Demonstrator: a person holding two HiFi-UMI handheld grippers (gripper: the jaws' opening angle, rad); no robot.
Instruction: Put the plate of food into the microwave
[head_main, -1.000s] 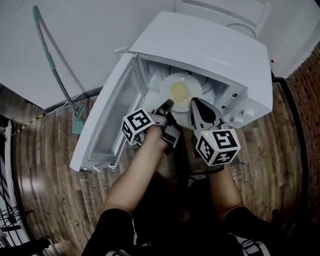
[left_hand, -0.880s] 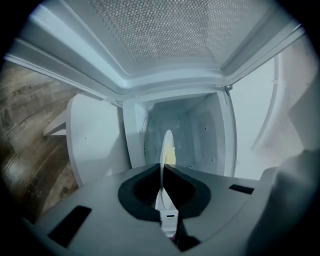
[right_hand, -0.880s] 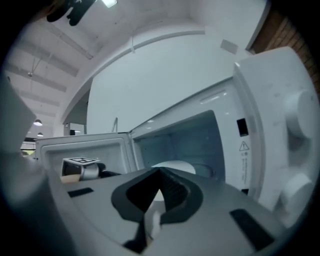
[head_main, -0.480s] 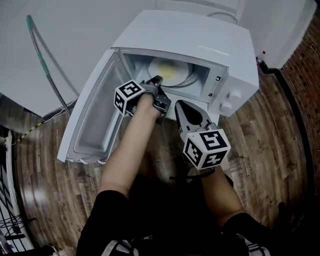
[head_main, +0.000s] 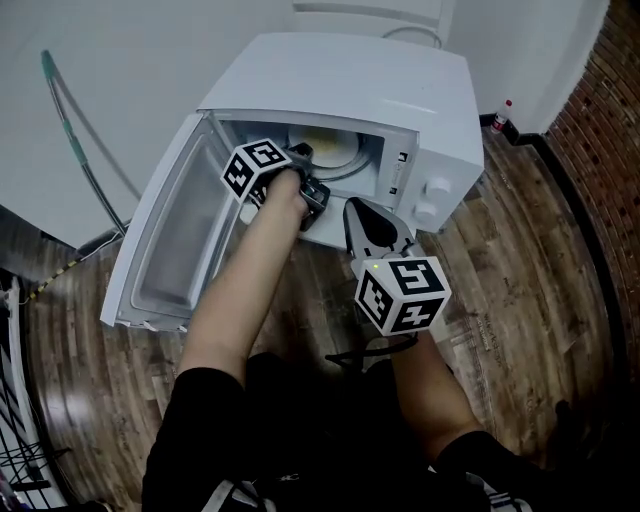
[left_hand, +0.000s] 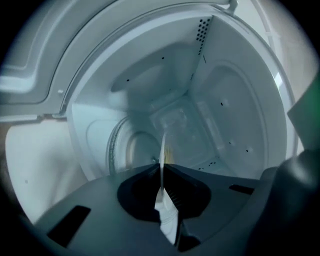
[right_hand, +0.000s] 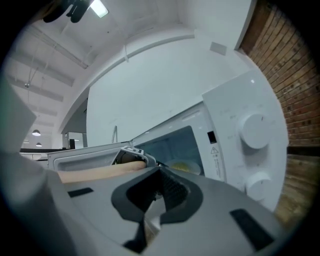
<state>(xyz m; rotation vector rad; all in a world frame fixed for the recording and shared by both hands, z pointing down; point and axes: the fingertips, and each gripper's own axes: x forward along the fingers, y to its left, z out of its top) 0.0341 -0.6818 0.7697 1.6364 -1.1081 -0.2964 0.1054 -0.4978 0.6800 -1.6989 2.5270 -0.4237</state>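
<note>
A white microwave (head_main: 350, 80) stands on the wooden floor with its door (head_main: 160, 250) swung open to the left. My left gripper (head_main: 305, 165) reaches into the cavity, shut on the rim of a white plate (head_main: 335, 148) with yellow food. In the left gripper view the plate (left_hand: 163, 147) shows edge-on between the closed jaws of the left gripper (left_hand: 161, 167), with the cavity walls behind. My right gripper (head_main: 362, 215) hangs in front of the microwave, below its opening, shut on nothing. From the right gripper view I see the plate (right_hand: 182, 167) inside the microwave (right_hand: 240, 110), beyond the right gripper (right_hand: 159, 172).
Two white knobs (head_main: 432, 195) sit on the microwave's right panel. A green-handled mop (head_main: 75, 140) leans on the white wall at left. A small bottle (head_main: 503, 112) stands by the brick wall (head_main: 590, 120) at right. A cable (head_main: 60, 270) lies on the floor.
My left gripper has carried the plate deeper into the microwave cavity. The right gripper has stayed just outside the opening, shut.
</note>
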